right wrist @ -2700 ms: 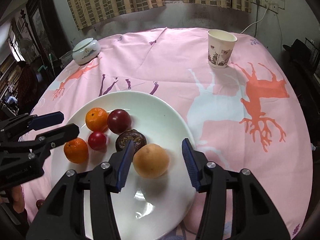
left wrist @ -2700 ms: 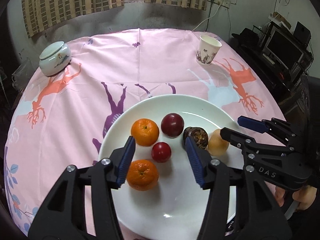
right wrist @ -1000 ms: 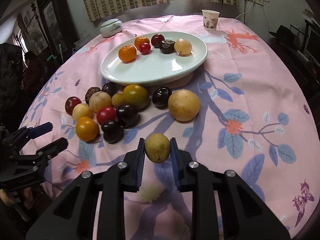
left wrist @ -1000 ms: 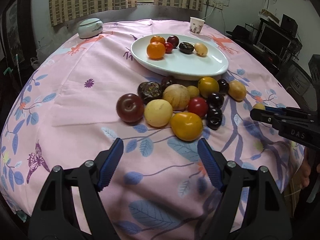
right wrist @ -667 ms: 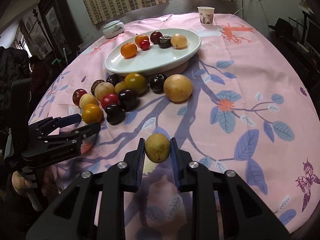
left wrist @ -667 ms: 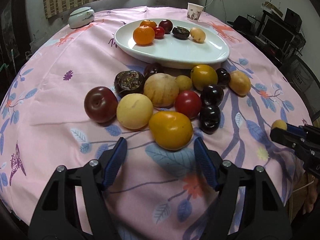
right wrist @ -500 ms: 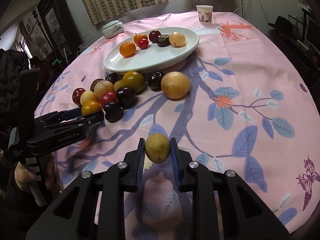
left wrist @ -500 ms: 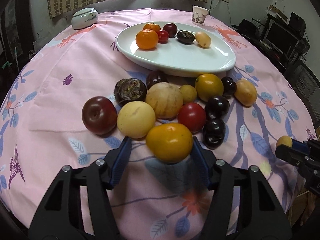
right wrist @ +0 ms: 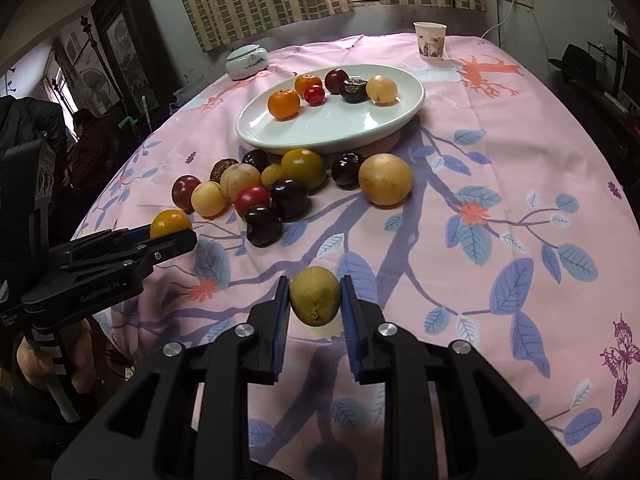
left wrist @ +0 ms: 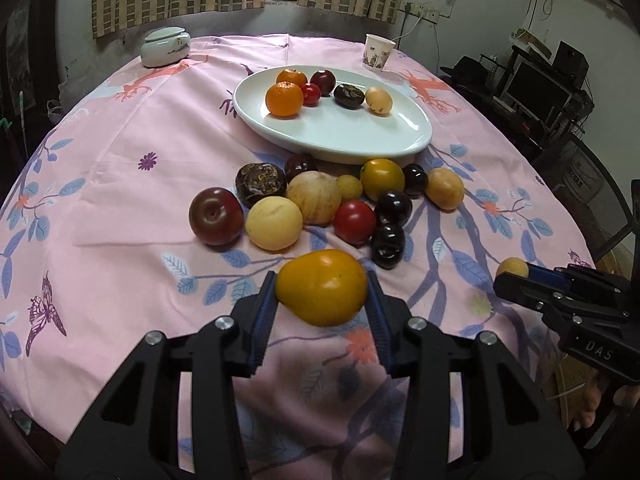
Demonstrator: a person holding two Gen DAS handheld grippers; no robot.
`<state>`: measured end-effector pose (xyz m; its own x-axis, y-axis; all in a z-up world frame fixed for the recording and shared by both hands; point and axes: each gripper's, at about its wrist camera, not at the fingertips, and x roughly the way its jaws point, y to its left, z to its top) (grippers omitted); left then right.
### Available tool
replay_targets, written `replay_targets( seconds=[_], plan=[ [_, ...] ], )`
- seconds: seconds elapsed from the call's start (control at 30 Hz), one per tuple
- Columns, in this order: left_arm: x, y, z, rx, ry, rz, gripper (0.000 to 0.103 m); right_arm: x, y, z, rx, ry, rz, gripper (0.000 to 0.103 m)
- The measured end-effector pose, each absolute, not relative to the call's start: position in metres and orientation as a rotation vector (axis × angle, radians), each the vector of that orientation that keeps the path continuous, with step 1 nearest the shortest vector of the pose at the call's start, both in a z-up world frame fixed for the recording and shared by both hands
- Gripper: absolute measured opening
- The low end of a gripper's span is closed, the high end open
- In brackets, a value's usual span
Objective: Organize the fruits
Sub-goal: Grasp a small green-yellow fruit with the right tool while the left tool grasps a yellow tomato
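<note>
The left tool (left wrist: 322,294), its jaws just closing, pinches a glossy orange-yellow fruit (left wrist: 321,287), the loose fruit pile (left wrist: 316,200) ahead of it. Only the right wrist view shows the right tool (right wrist: 315,298) pinching a dull, olive-yellow fruit (right wrist: 315,295) above the worktop (right wrist: 500,168).

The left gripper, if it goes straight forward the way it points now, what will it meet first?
The left gripper, shut on the orange-yellow fruit, points toward the loose pile. Probably that fruit would first bump the red tomato or the dark plum beside it; depth is unclear.
</note>
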<state>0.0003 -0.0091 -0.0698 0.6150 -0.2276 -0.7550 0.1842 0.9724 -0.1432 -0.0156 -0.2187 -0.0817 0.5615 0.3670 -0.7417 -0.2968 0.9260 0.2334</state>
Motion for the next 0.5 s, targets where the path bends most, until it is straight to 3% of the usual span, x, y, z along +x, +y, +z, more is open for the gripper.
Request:
replay_targets(
  seconds=[0.5],
  plan=[
    [0.015,0.007,-0.030,-0.036,0.813,-0.239,0.043,0.000,-0.203,-0.073,0.034,0.914,0.417,0.025]
  ],
)
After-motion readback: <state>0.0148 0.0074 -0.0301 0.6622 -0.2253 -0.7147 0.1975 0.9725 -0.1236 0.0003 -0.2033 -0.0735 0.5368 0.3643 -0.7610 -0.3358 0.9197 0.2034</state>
